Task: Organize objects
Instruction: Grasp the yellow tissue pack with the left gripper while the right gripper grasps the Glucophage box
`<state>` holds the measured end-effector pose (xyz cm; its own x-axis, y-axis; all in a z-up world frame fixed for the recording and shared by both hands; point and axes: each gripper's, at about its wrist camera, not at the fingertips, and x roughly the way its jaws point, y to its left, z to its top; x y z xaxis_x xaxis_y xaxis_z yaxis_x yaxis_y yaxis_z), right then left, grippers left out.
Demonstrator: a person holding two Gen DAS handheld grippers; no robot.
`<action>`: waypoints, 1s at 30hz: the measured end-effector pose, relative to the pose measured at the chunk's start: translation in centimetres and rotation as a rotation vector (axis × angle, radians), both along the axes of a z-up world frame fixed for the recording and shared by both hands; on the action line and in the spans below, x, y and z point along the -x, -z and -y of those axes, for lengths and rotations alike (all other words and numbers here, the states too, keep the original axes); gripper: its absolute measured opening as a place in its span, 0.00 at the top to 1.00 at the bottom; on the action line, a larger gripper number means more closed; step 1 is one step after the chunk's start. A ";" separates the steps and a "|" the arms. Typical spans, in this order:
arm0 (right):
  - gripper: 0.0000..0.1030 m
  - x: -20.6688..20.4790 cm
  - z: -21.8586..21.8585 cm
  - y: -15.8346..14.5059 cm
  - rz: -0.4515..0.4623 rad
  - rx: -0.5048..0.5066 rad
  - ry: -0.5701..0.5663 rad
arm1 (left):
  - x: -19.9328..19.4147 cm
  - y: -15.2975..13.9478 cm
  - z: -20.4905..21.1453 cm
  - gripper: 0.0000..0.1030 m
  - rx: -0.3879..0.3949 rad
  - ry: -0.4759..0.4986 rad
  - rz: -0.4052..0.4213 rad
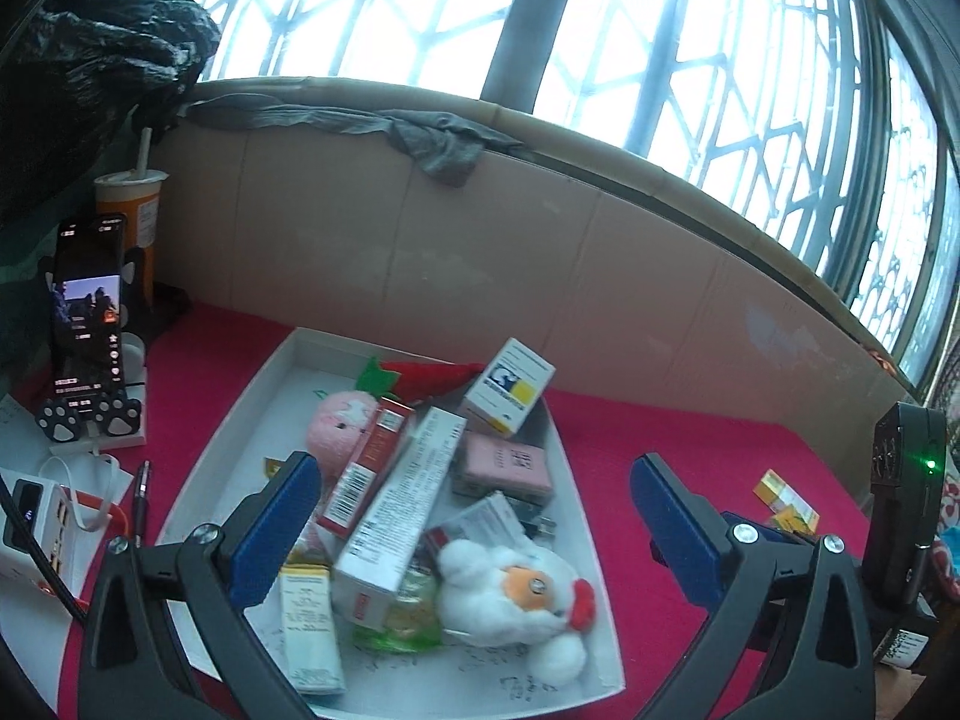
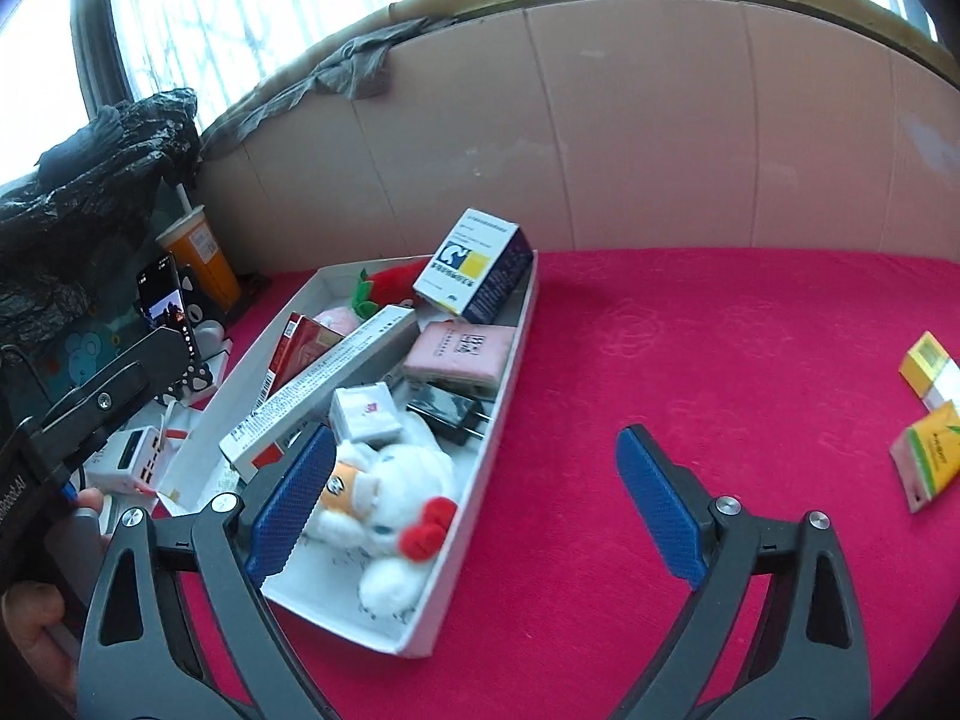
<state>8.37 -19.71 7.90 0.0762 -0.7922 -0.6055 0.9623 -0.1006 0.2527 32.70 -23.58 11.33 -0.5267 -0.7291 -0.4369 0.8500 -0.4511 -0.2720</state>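
A white tray (image 1: 240, 420) (image 2: 498, 396) on the red cloth holds several things: a white plush toy (image 1: 510, 600) (image 2: 384, 492), a long white box (image 1: 402, 498) (image 2: 324, 378), a red box (image 1: 366, 468), a pink box (image 1: 510, 462) (image 2: 462, 348), a blue-yellow-white box (image 1: 510, 387) (image 2: 474, 264) leaning on the far rim, and a black charger (image 2: 447, 408). My left gripper (image 1: 474, 516) is open and empty above the tray. My right gripper (image 2: 474, 510) is open and empty at the tray's right rim. Yellow packets (image 2: 930, 414) (image 1: 786, 501) lie on the cloth at the right.
A phone on a stand (image 1: 87, 312) (image 2: 165, 306), an orange cup with a straw (image 1: 129, 210) (image 2: 201, 252) and a white power strip (image 1: 36, 528) (image 2: 135, 459) stand left of the tray. A cardboard wall (image 1: 480, 252) (image 2: 660, 150) backs the table. Black plastic bag (image 1: 102, 42) at far left.
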 end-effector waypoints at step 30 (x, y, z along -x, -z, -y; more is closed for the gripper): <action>0.08 29.3 -7.7 2.6 0.130 -0.029 0.377 | 16.5 5.1 -8.4 0.00 -0.128 0.445 0.207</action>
